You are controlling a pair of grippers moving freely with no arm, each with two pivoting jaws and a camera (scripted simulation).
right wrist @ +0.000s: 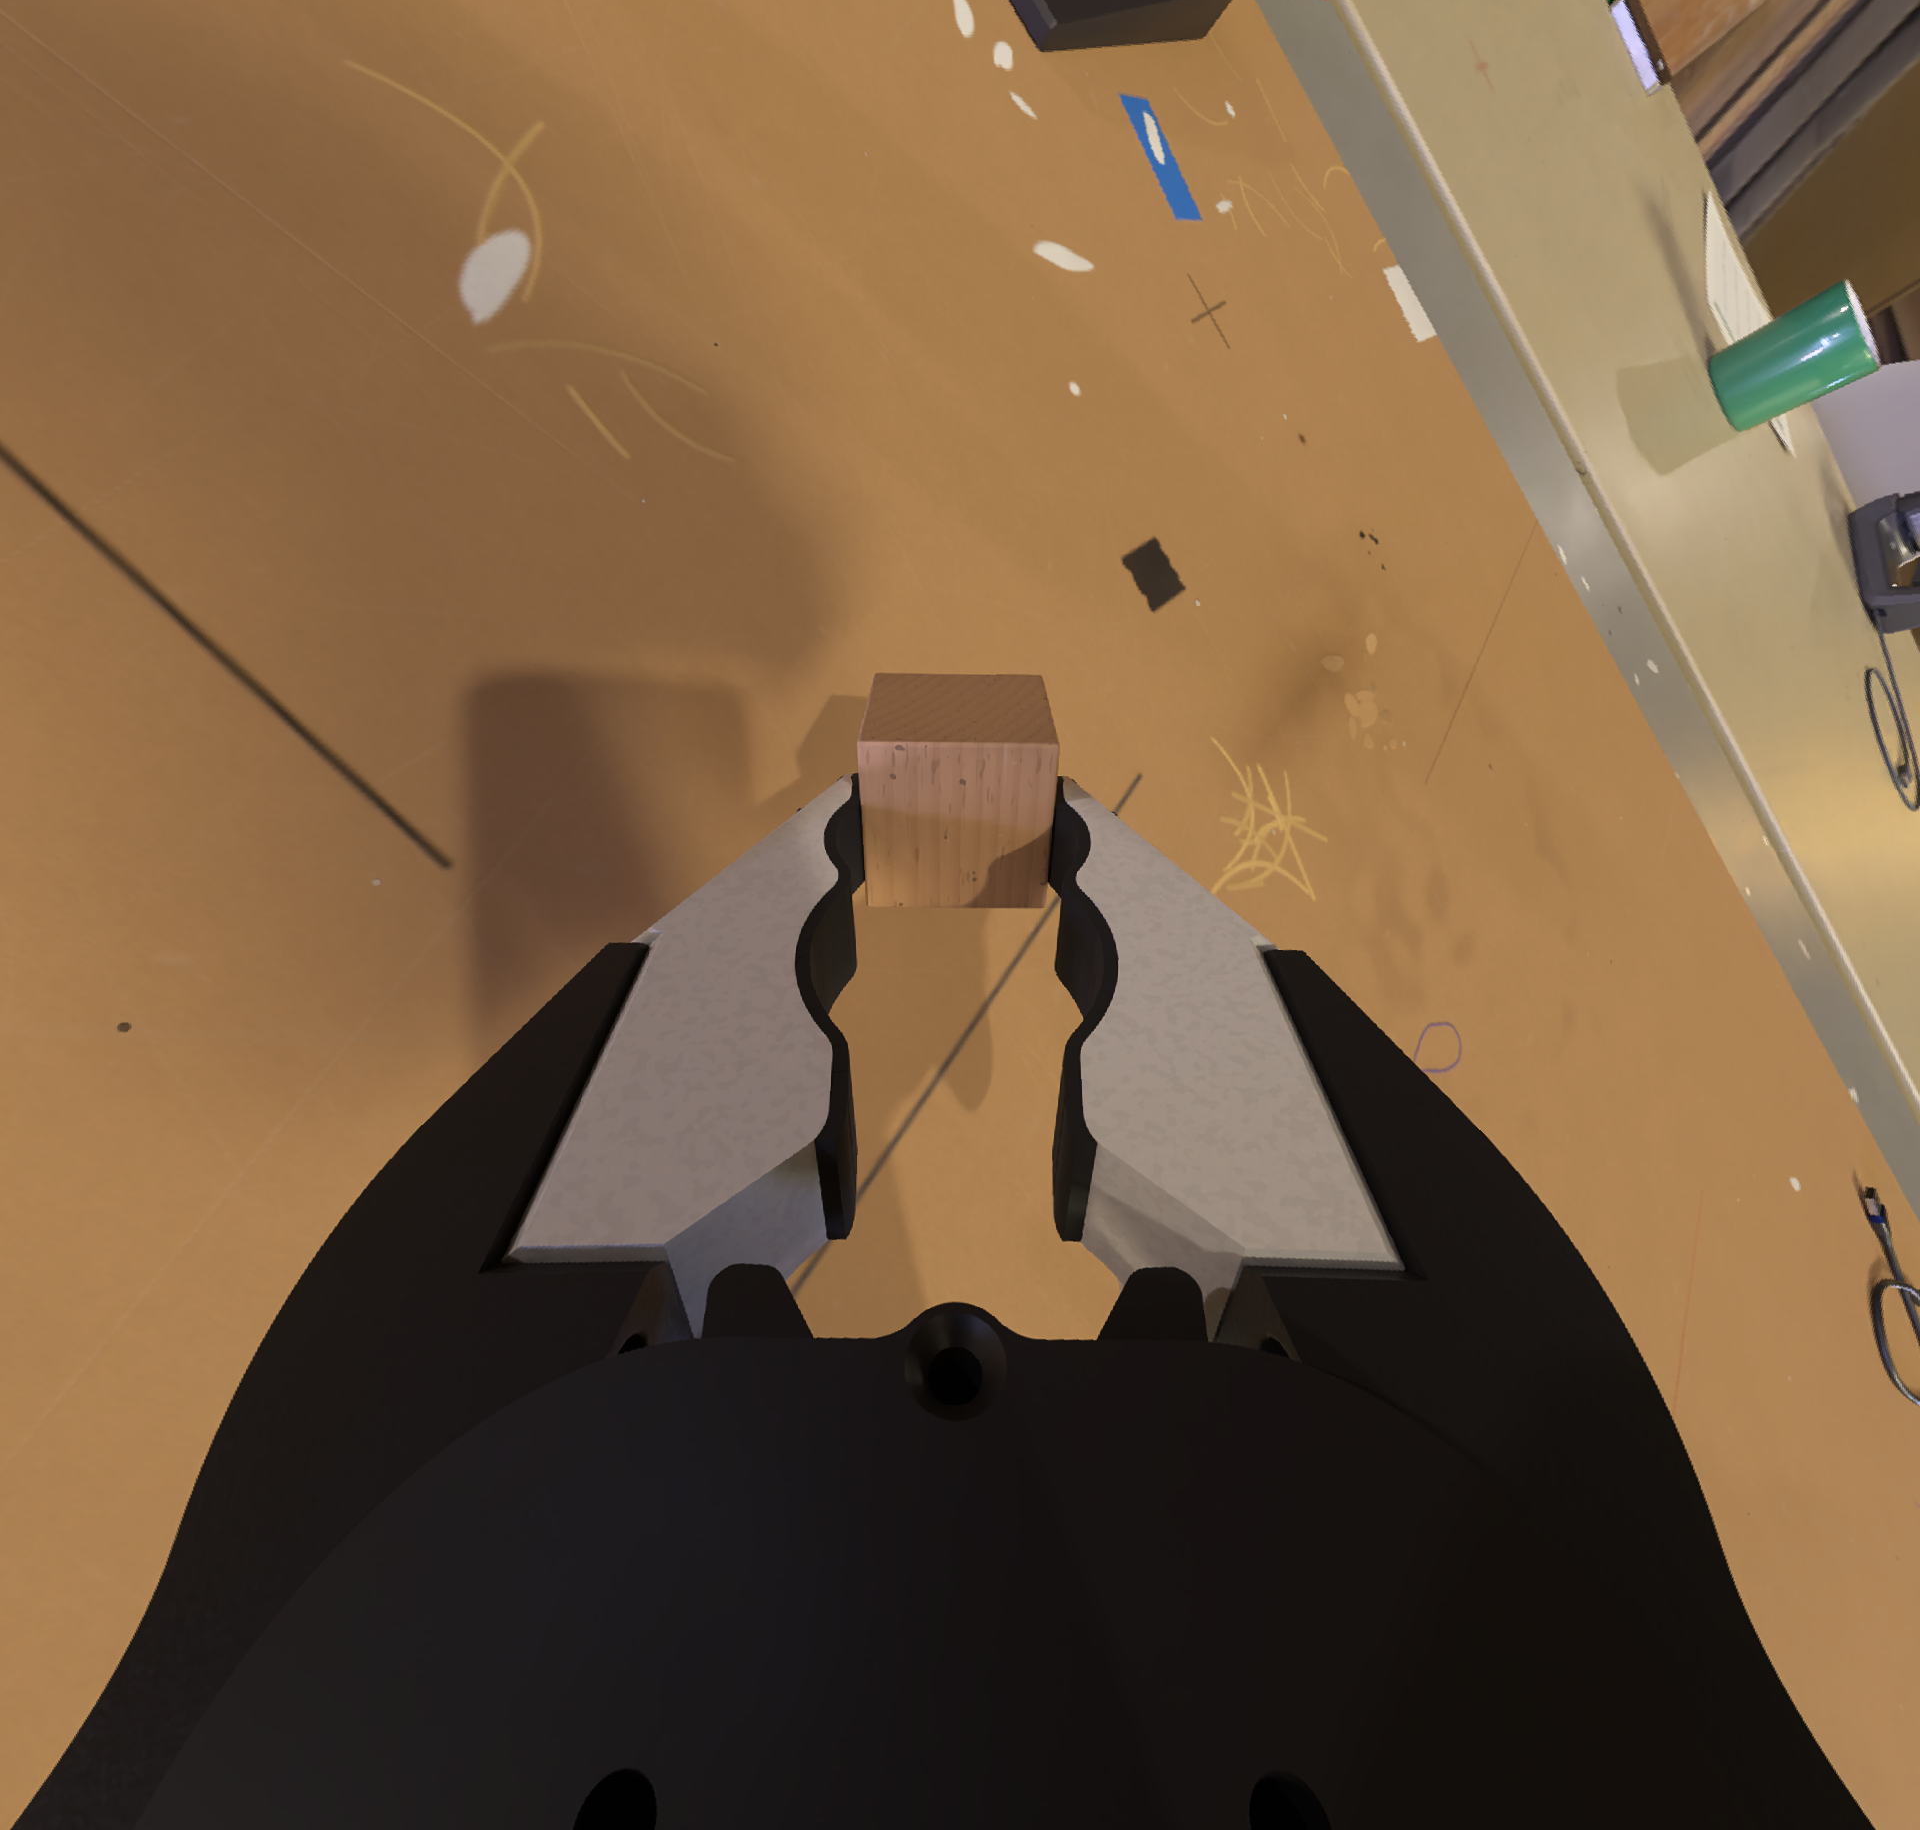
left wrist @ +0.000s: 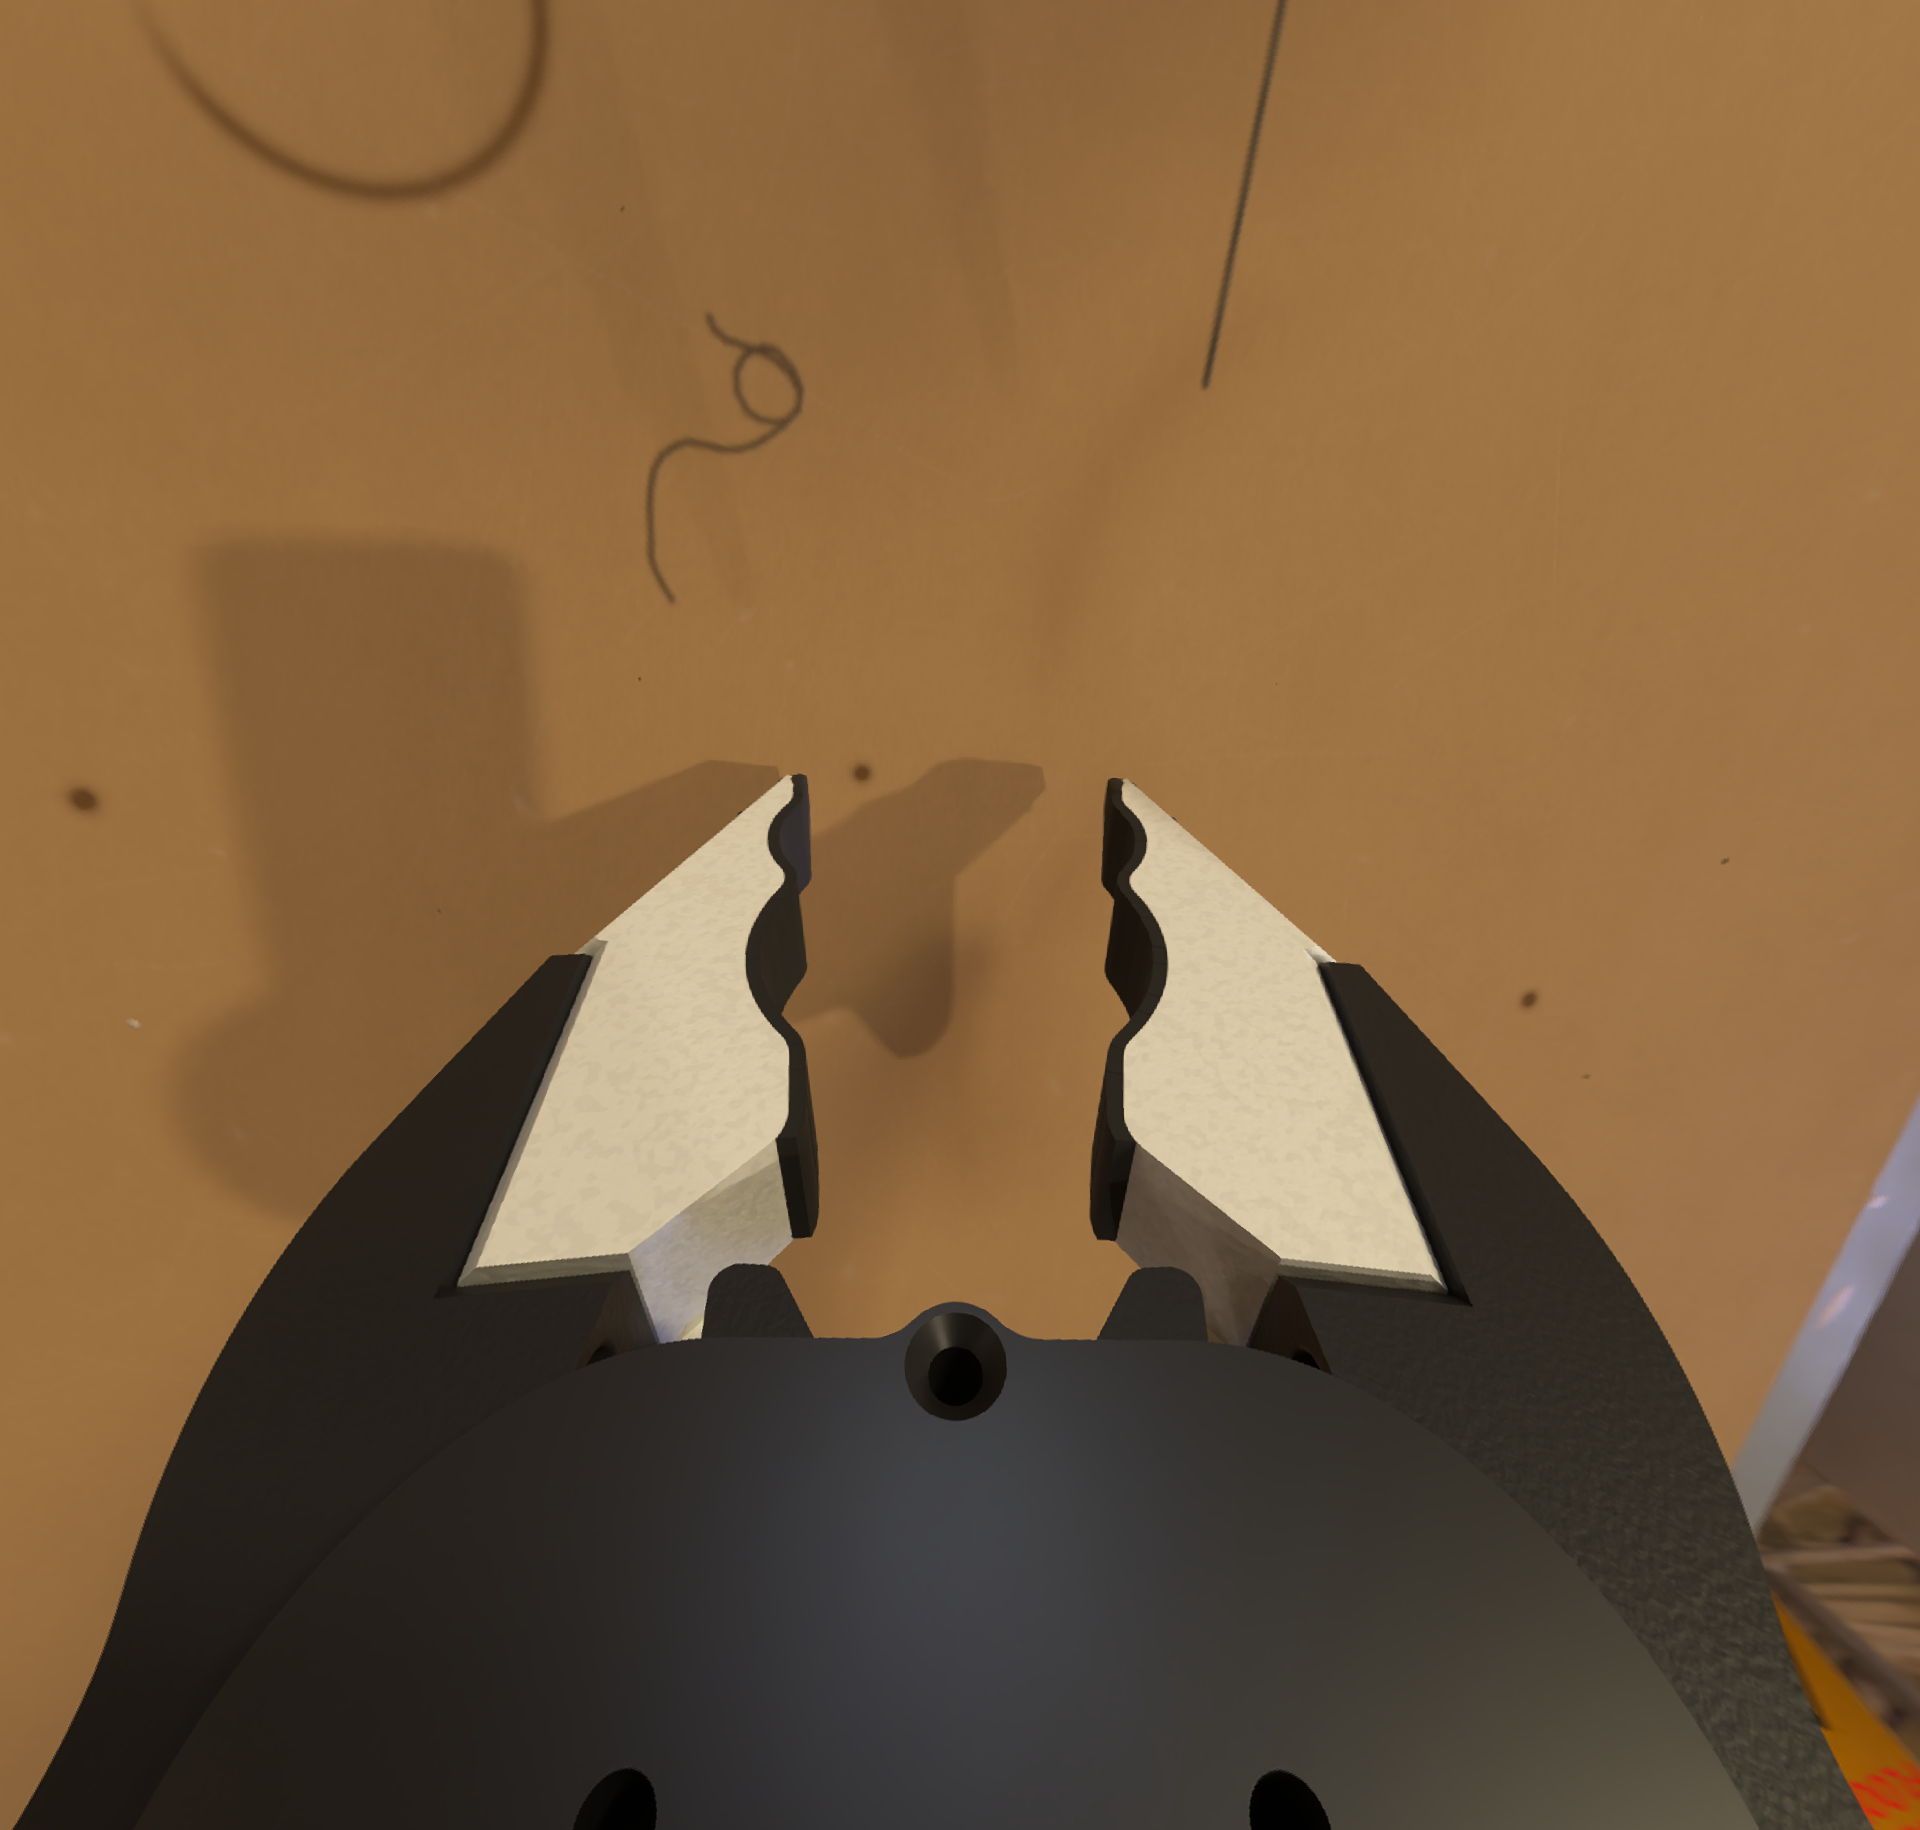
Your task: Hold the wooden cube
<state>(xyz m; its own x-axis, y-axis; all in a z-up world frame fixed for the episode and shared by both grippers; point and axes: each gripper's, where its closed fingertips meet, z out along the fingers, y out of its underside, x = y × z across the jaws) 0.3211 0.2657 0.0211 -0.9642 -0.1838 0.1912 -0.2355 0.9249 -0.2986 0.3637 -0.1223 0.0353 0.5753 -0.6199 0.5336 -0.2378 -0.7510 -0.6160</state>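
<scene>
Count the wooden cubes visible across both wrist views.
1. The wooden cube sits clamped between the right gripper fingertips, above the brown tabletop. The left gripper is open with nothing in it. Others could lie outside both views.

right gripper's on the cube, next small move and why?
Probably a short, slow lift straight up. The right gripper is shut on the wooden cube only at the tips of its jaws, so a fast move risks slipping. The left gripper is open and empty.

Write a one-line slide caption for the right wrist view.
Right gripper shut on the wooden cube above a scuffed brown tabletop.
</scene>
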